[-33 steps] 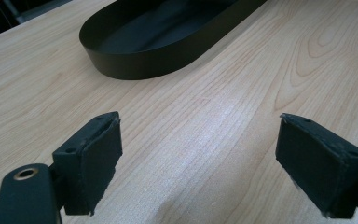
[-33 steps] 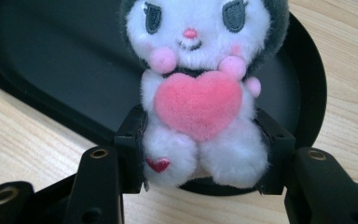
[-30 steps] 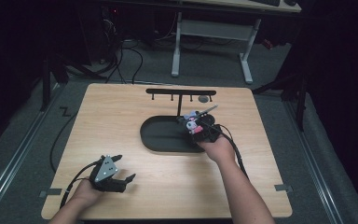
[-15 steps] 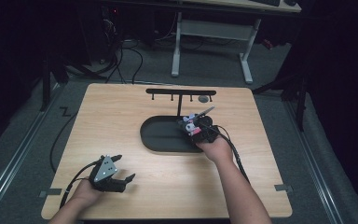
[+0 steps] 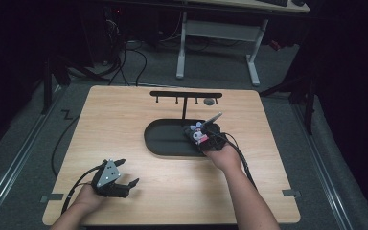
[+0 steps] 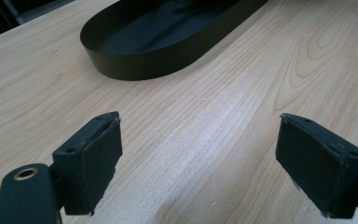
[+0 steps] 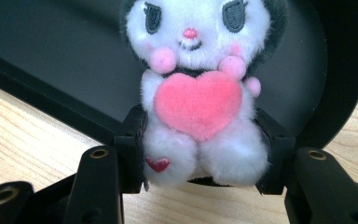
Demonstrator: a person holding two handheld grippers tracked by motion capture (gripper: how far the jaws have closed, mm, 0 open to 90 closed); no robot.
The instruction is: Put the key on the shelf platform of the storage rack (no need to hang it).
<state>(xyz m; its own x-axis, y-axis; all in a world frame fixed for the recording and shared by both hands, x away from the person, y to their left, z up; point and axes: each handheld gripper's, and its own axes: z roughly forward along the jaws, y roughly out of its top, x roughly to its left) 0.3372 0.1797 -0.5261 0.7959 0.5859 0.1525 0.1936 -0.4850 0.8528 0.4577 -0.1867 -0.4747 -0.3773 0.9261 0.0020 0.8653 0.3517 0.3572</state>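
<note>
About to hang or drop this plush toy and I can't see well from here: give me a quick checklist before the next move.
1. Grip: right gripper jaws squeeze the plush toy at its lower body. Ok.
2. Toy over the black tray, at its right end. Ok.
3. Tray interior looks bare where visible. Ok.
4. Left gripper open, holding nothing, over bare table, apart from the tray. Ok.
5. Hook rack behind the tray: free hook for the toy. Cannot tell.

The plush toy (image 7: 198,93) has its head top cut off by the frame edge.
</note>
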